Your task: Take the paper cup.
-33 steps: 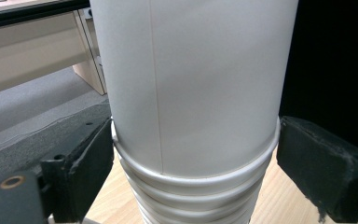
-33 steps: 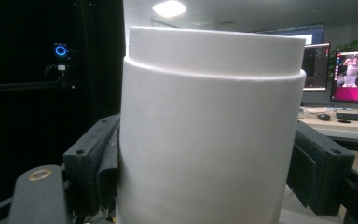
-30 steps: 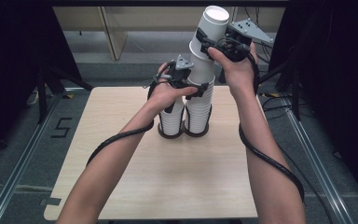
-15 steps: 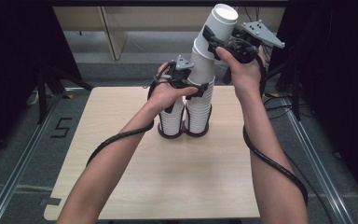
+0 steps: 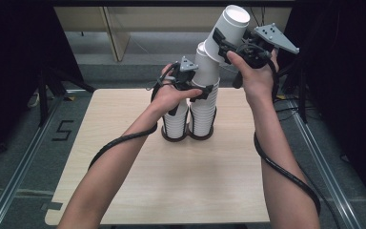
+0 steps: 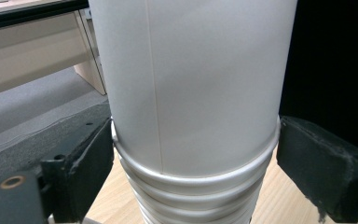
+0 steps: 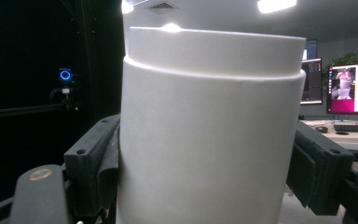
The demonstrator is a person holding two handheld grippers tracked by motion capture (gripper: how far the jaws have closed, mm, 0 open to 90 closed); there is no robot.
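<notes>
Up in the top centre of the high view, the right gripper [image 5: 228,44] has a white paper cup [image 5: 228,29] pinched between its jaws, tilted with its base toward the upper right of the frame, clear above the stacks. In the right gripper view that same cup [image 7: 212,140] stands between both black jaws, each pressed against its wall, base uppermost.

Just below and left of it, the left gripper [image 5: 198,88] sits around the taller cup stack [image 5: 204,102], jaws closed on the stacked rims. The left gripper view confirms it: a smooth white cup wall rises from a band of nested rims [image 6: 196,184], a black jaw tight on each side.

A shorter cup stack [image 5: 175,125] stands touching the taller one on its left, both in dark round holders near the middle of the light wooden table [image 5: 171,191].

Writing? A large "5" [image 5: 63,130] is marked on the grey floor at the left edge of the table. Monitors [image 7: 352,88] glow at the right of the right gripper view, their text too small to read. The cups carry no print that I can make out.
</notes>
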